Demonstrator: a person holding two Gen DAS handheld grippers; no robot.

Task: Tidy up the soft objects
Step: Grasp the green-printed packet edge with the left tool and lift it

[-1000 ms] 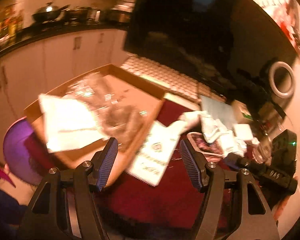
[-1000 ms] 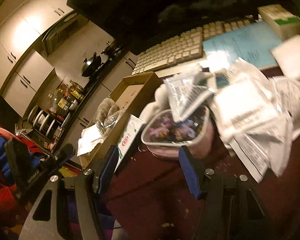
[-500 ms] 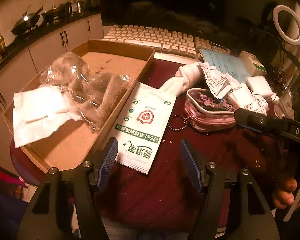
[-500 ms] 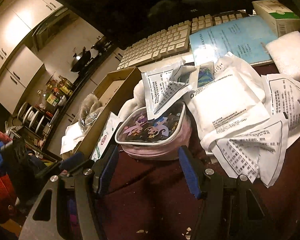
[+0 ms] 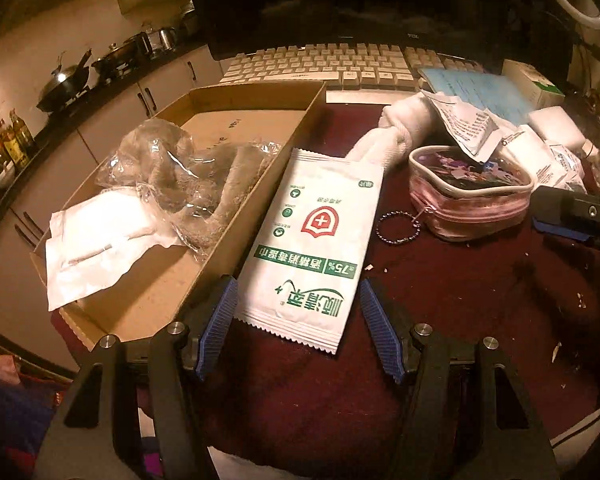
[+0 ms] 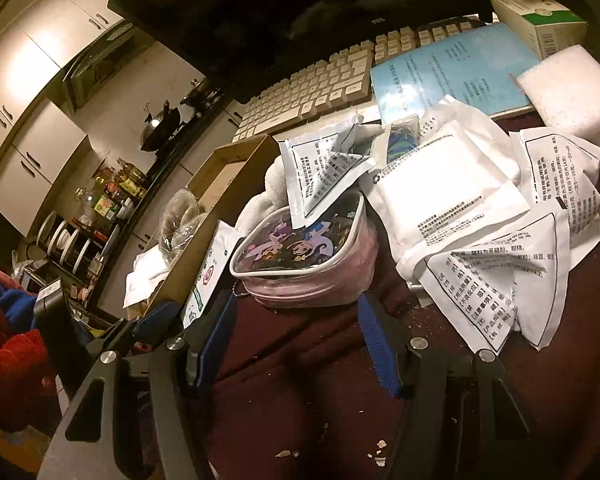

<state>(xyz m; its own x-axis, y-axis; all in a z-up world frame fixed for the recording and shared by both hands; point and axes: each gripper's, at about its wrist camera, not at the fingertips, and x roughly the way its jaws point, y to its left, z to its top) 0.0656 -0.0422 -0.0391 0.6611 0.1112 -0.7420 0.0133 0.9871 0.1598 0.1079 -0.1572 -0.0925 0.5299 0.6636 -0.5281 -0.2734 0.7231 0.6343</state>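
A white wipes pack with green print (image 5: 316,236) lies flat on the dark red cloth beside the cardboard box (image 5: 296,136). My left gripper (image 5: 298,320) is open, its blue pads either side of the pack's near end. The box holds a white pouch (image 5: 96,240) and a clear plastic bag (image 5: 180,176). A pink cartoon pouch (image 6: 304,260) sits just beyond my open right gripper (image 6: 296,332); it also shows in the left wrist view (image 5: 468,196). A knotted white cloth (image 5: 400,128) and several white sachets (image 6: 448,192) lie behind it.
A keyboard (image 5: 324,64) and dark monitor (image 5: 360,0) stand at the back. A blue sheet (image 6: 452,72), a foam block (image 6: 568,88) and a green-white carton (image 6: 540,20) lie far right. Kitchen counter with pans (image 5: 80,76) is to the left.
The left gripper has swung down from over the box to the wipes pack, now between its pads. The right gripper has drawn slightly closer to the pink pouch.
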